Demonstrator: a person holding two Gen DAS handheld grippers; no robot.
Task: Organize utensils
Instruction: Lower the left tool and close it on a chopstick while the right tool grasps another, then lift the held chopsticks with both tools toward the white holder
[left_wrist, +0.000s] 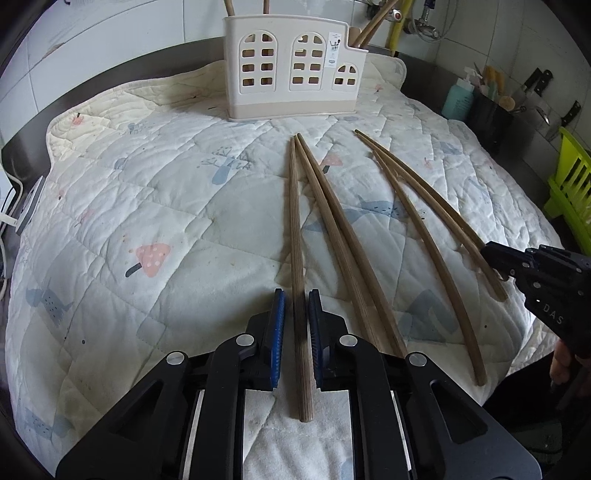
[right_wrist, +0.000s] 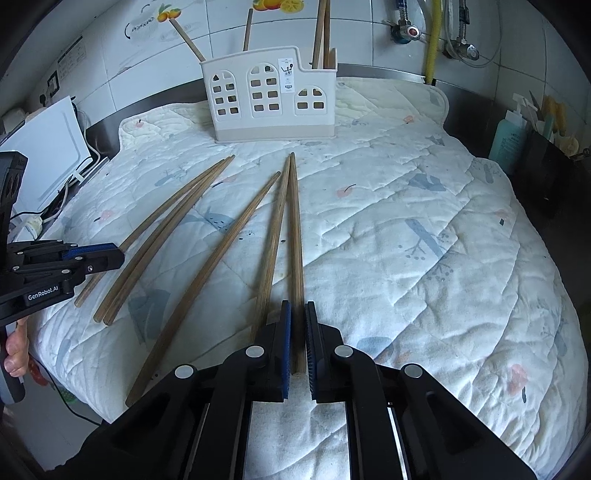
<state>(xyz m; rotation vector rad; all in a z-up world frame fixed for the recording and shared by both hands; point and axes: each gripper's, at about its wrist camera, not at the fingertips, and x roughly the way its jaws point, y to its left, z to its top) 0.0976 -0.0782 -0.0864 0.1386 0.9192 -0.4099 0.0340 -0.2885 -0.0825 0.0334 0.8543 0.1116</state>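
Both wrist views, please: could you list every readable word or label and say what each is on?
"GenRobot.AI": on the left tongs, side of the body.
"DAS": on the right tongs, side of the body.
Sticker on the utensil holder: too small to read.
Teal bottle label: blurred.

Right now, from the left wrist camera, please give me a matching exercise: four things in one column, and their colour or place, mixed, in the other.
Things:
1. utensil holder
2. bottle
3. rack
4. left gripper

Descriptions:
a. lime green, at the right edge
b. teal, beyond the quilt, on the right
c. cream, at the quilt's far end
d. one finger on each side of a chopstick

Pairs: 1-c; 2-b; 3-a; 4-d
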